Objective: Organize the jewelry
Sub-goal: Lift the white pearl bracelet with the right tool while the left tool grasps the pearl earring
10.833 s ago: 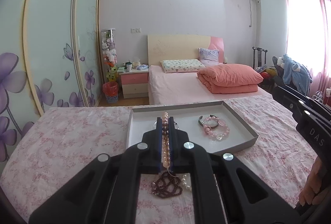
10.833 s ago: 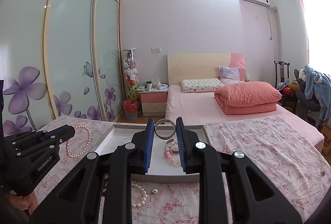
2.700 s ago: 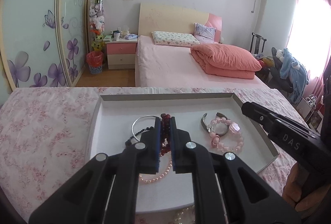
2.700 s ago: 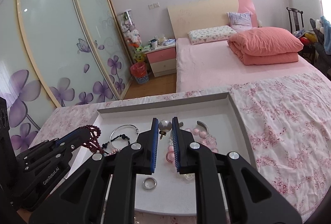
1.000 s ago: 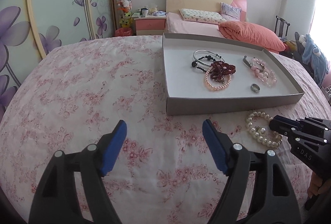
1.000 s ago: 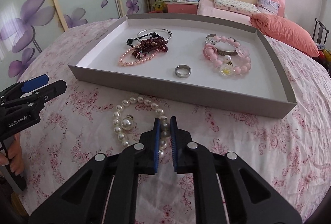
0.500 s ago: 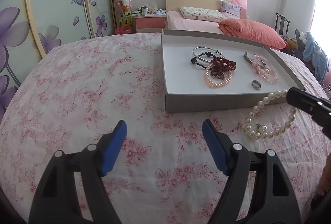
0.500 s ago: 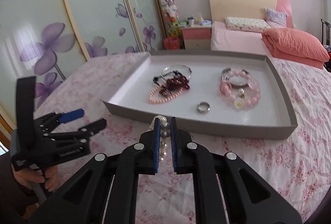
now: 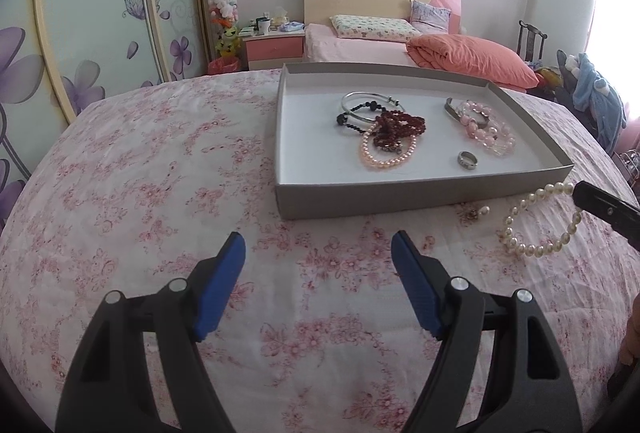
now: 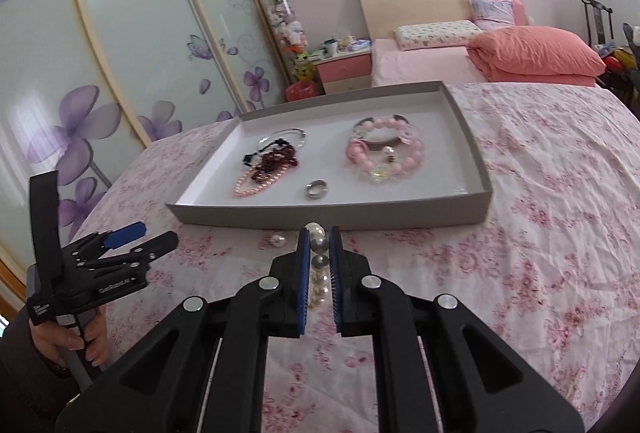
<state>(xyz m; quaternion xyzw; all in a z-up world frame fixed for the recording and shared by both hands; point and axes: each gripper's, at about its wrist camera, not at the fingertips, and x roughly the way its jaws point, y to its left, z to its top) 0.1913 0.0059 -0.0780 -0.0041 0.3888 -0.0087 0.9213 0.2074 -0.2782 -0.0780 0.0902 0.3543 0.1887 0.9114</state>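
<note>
We clamp the right tool (image 10: 319,249) on the white pearl bracelet (image 9: 538,223), just short of the tray's near wall (image 10: 360,221); the left tool (image 9: 318,261) gapes empty, farther away.

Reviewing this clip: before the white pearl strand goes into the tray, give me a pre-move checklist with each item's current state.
1. Right gripper shut on the pearl strand: ok.
2. Strand clear of the bedspread: not ok, its lower loop seems to rest on the cloth.
3. Bare tray floor for it, near the ring: ok.
4. Left gripper open, empty, out of the path: ok.
5. Loose pearl earring outside the tray: not ok, yet to be collected.
6. Strand's clasp secure: cannot tell.
</note>
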